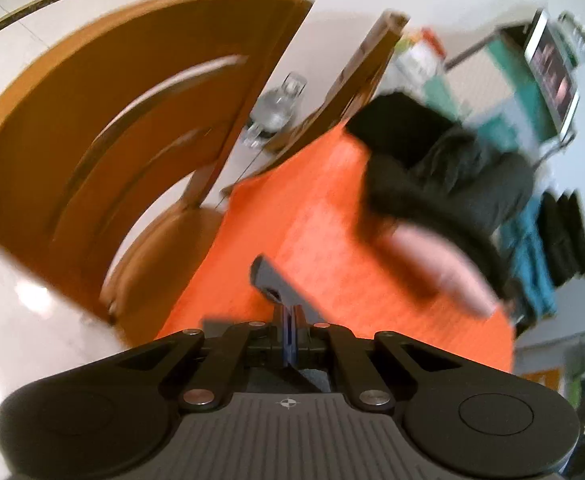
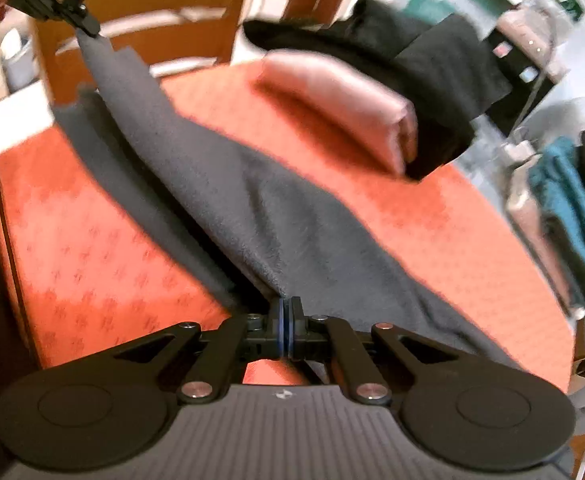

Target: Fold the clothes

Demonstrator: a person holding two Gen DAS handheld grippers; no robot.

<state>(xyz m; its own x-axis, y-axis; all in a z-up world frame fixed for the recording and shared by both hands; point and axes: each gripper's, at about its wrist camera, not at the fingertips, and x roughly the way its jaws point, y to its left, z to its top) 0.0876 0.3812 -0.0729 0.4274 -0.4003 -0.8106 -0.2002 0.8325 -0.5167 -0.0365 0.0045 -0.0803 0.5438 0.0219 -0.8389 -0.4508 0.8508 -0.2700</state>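
I see my right gripper (image 2: 285, 330) pinching the dark grey fleece cloth (image 2: 252, 200), which stretches above the orange patterned tablecloth (image 2: 92, 248) to my left gripper (image 2: 88, 26), clamped on its far corner beside the folded pink cloth (image 2: 340, 108).

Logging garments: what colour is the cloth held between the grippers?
Dark grey cloth; right wrist view.

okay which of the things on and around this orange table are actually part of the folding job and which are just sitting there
Part of the job:
grey cloth, stretched between the left gripper and right gripper
folded pink cloth
black clothes
orange table

Just lying about:
wooden chair
glass jar
teal cloth
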